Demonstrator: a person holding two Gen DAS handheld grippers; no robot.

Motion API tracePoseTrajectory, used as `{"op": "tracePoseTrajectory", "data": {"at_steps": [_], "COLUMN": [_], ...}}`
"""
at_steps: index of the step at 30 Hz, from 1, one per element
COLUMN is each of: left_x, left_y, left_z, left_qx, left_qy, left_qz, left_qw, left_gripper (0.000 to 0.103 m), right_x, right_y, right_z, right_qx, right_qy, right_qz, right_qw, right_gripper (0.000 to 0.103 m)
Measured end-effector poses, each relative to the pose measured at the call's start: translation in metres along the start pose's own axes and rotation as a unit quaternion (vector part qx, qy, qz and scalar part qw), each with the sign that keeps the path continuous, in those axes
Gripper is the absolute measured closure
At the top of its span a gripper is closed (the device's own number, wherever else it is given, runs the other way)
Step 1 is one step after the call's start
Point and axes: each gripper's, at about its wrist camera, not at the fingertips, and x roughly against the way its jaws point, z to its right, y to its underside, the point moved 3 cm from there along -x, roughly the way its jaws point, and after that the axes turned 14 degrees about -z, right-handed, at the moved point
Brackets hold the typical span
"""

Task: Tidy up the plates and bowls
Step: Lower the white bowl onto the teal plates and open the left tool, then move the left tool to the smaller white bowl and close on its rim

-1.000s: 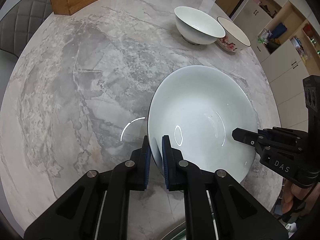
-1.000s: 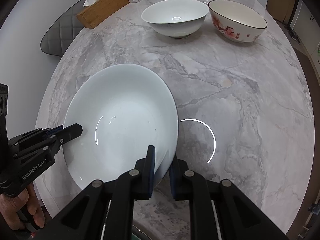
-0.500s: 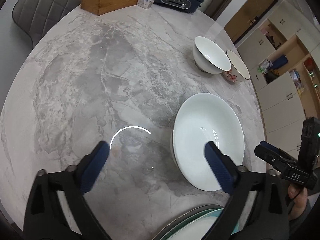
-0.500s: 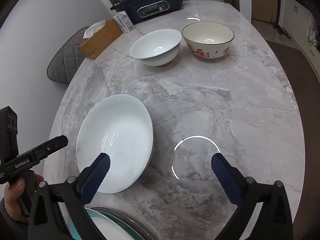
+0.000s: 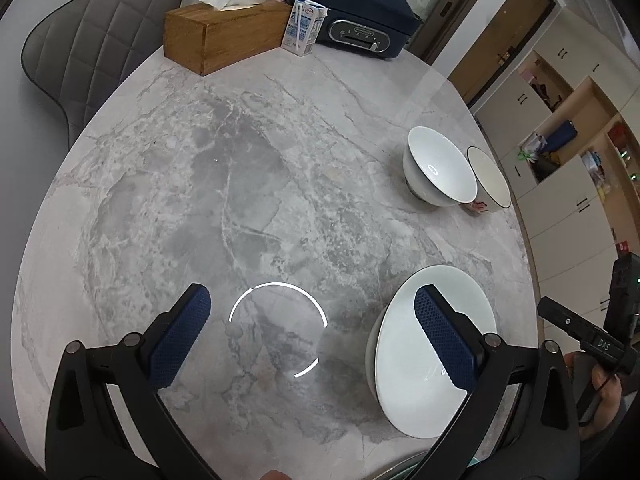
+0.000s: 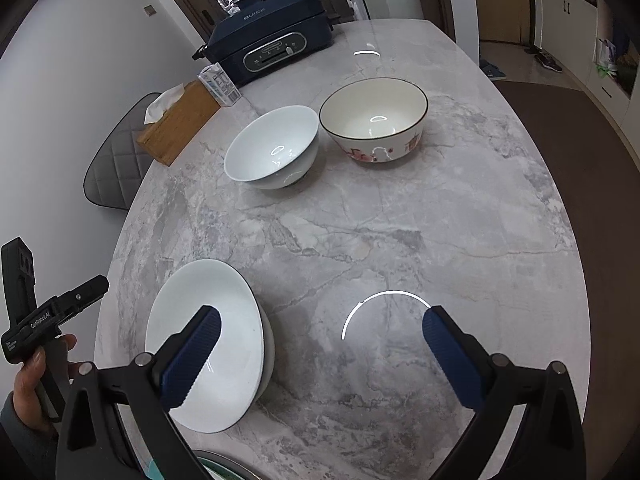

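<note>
Released both tongs: left gripper (image 5: 306,336) and right gripper (image 6: 322,356) went from clamping the shallow white bowl (image 6: 204,340) to wide open. It sat near the marble table (image 6: 400,220) edge; the two bowls were still unsorted, I reckoned.

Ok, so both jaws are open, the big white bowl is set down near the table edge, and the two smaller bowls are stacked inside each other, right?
Not stacked. The right wrist view shows the plain white bowl and the flower-patterned bowl standing side by side. The rest holds: both jaws open, big white bowl down near the table edge.
</note>
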Motion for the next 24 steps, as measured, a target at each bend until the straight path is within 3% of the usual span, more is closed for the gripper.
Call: {"op": "tracePoseTrajectory", "data": {"at_steps": [6, 9, 11, 14, 19, 24], "left_x": [-0.008, -0.02, -0.031, -0.049, -0.088, -0.12], "left_y": [-0.035, -0.063, -0.088, -0.124, -0.175, -0.196], "left_z": [0.012, 0.025, 0.037, 0.061, 0.097, 0.116], "left_qx": [-0.013, -0.035, -0.045, -0.07, -0.115, -0.156], "left_qy": [0.009, -0.007, -0.002, -0.008, -0.03, -0.043], "left_qz": [-0.006, -0.02, -0.03, -0.033, -0.062, -0.093], "left_qw": [0.9999, 0.9992, 0.9985, 0.997, 0.991, 0.9825], "left_gripper": [0.0, 0.0, 0.0, 0.001, 0.001, 0.001], "right_x": [-0.009, -0.014, -0.019, -0.03, -0.059, -0.084], "right_y": [-0.025, -0.048, -0.068, -0.097, -0.133, -0.148], "right_z": [-0.005, -0.008, -0.012, -0.013, -0.011, -0.004], "right_qx": [-0.005, -0.011, -0.015, -0.034, -0.076, -0.116], "right_qy": [-0.009, -0.022, -0.027, -0.024, -0.034, -0.053], "right_qz": [-0.008, -0.006, -0.008, -0.011, -0.046, -0.081], "right_qw": [1.0, 1.0, 0.999, 0.999, 0.995, 0.989], "right_gripper": [0.0, 0.001, 0.015, 0.023, 0.031, 0.035]}}
